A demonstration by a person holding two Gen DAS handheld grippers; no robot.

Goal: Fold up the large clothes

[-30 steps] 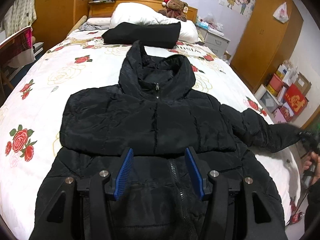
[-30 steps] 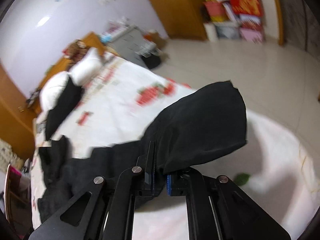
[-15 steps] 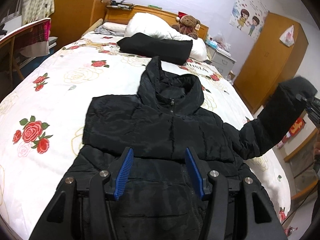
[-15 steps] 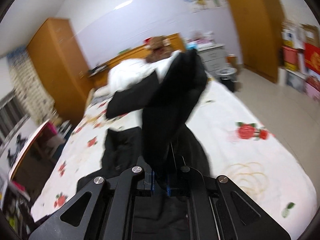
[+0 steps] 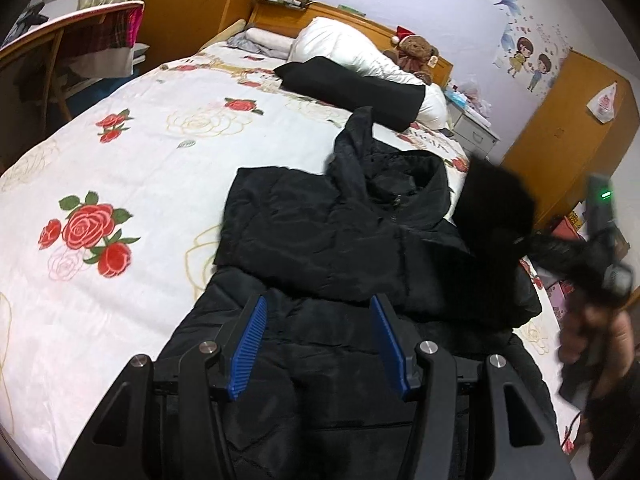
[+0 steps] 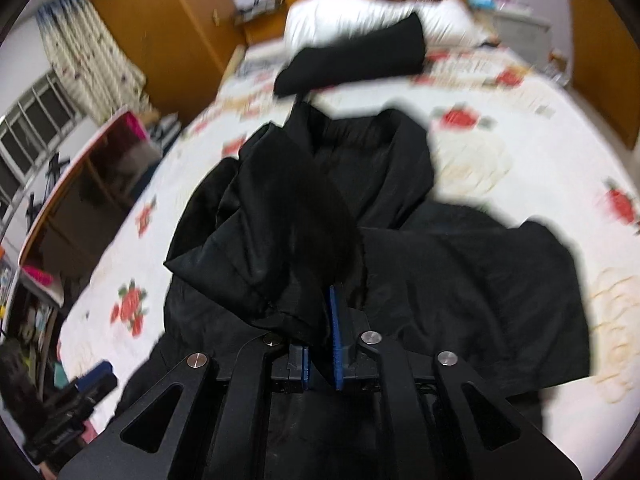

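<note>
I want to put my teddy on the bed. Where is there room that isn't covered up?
The widest bare patch is the flowered bedspread between the black jacket and the chair side of the bed. A smaller strip lies on the jacket's other side. Near the headboard it is crowded: pillow, folded black garment, toy bear.

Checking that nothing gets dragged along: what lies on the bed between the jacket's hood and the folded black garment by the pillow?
Only bare flowered bedsheet between hood and folded garment, seen in the left wrist view.
</note>
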